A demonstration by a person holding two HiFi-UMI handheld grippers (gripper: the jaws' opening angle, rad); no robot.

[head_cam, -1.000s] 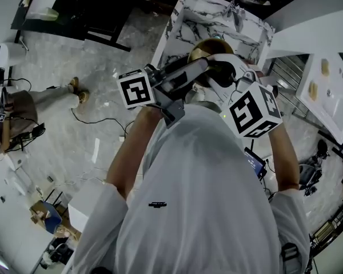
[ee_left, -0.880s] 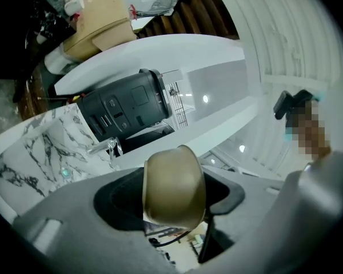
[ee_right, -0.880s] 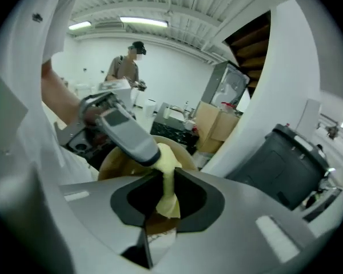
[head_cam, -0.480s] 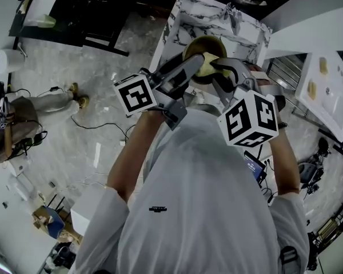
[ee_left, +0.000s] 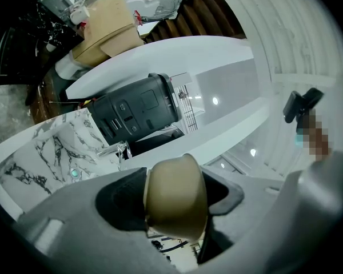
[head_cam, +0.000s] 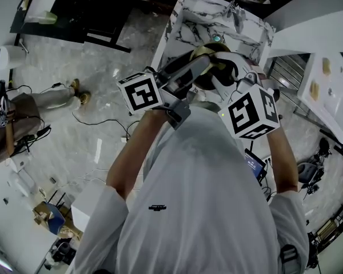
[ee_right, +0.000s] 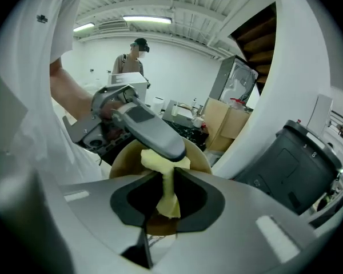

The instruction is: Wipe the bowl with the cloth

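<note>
A tan bowl [ee_left: 177, 187] is held up in front of my chest, its rim clamped by my left gripper [ee_left: 172, 210]. That gripper's jaws have just been closing, with the bowl wall between them. In the head view the bowl [head_cam: 206, 51] is mostly hidden under both grippers. My right gripper [ee_right: 167, 198] is shut on a yellow cloth [ee_right: 163, 163], which is pressed into the bowl [ee_right: 124, 156]. The left gripper's grey finger [ee_right: 151, 131] crosses the bowl's rim just above the cloth. From above, the left gripper [head_cam: 201, 65] and right gripper [head_cam: 222, 67] meet at the bowl.
A marble-topped counter [head_cam: 194, 16] with a small tap stands just ahead, below the bowl. A black appliance [ee_left: 140, 113] and cardboard boxes [ee_left: 106, 27] lie beyond it. White counters [head_cam: 331, 96] are at the right. A person sits on the floor [head_cam: 6, 119] at far left; another person [ee_right: 134, 59] stands behind.
Both grippers and the bowl shifted only slightly. The yellow cloth showed in the bowl half a second ago; the gripper fingers now cover it in the head view.
</note>
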